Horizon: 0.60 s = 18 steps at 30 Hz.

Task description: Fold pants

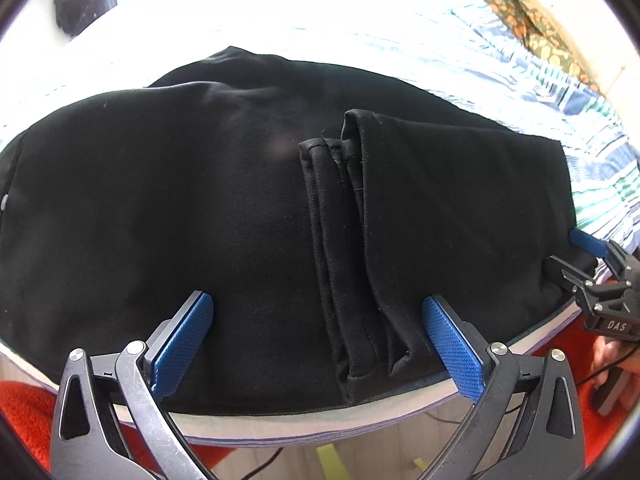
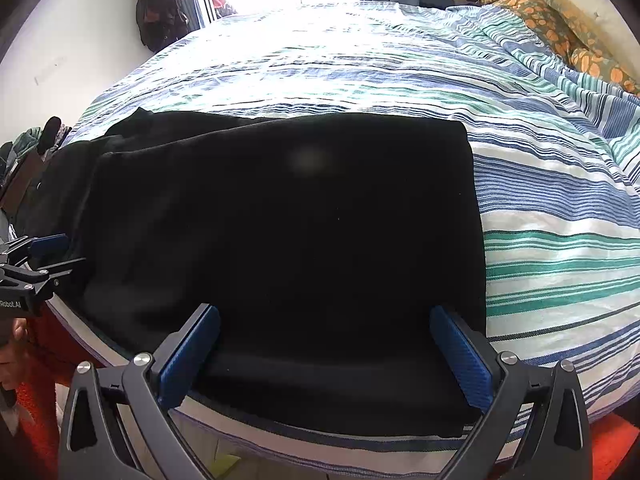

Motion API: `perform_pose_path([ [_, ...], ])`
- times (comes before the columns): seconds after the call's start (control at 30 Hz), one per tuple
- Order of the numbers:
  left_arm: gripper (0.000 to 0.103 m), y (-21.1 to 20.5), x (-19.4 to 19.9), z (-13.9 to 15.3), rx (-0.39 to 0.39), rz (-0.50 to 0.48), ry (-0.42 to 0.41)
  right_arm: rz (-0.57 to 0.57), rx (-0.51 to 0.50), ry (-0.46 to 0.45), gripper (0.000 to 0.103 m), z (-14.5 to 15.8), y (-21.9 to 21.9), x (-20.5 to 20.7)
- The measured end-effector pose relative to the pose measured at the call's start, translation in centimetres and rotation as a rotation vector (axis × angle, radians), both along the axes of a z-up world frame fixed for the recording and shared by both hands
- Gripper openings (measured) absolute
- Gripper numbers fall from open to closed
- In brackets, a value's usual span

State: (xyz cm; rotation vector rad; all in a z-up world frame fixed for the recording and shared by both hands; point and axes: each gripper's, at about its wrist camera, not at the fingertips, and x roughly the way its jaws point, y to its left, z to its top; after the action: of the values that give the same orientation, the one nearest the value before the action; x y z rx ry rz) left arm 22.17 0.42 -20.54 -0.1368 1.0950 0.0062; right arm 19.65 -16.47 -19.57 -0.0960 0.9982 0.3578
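Bedroom, bright window at the far end; a bed (image 2: 540, 208) under a blue, green and white striped cover carried the work. Patterned orange-and-green blanket (image 2: 560, 28) bunched at the far right corner. Orange rug (image 1: 24, 404) on the floor below the near edge.

Black pants (image 2: 280, 220) lay along the near edge of the bed, already doubled over. Two hemmed leg ends (image 1: 344, 208) sat on top of the layer beneath, roughly mid-length in the left wrist view, so the legs appeared to have been brought back over the body of the garment. Right end showed a clean, straight fold in the right wrist view; far left end looked uneven, with a lower layer poking out beyond the upper.

Left hand-held gripper (image 1: 316, 344) hovered at the near edge, jaws wide, straddling the hems, gripping nothing. Right hand-held gripper (image 2: 324, 360) likewise wide, over the right portion of the cloth, empty.

Judgement: one lengthwise fold and one crosswise fold done; probably one more crosswise fold remained, plus tidying the left end.
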Motion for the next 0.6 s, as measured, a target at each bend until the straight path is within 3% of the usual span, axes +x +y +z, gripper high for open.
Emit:
perform_pose_path([
  [0.1,0.103,-0.4,-0.9,-0.1,0.036,-0.007,-0.015,0.003,0.002,-0.011,0.103,0.0,-0.1,-0.2],
  [0.6,0.103,-0.4,-2.0,0.2,0.036,0.002,-0.016,-0.003,-0.003,-0.026,0.103,-0.1,0.0,-0.2],
])
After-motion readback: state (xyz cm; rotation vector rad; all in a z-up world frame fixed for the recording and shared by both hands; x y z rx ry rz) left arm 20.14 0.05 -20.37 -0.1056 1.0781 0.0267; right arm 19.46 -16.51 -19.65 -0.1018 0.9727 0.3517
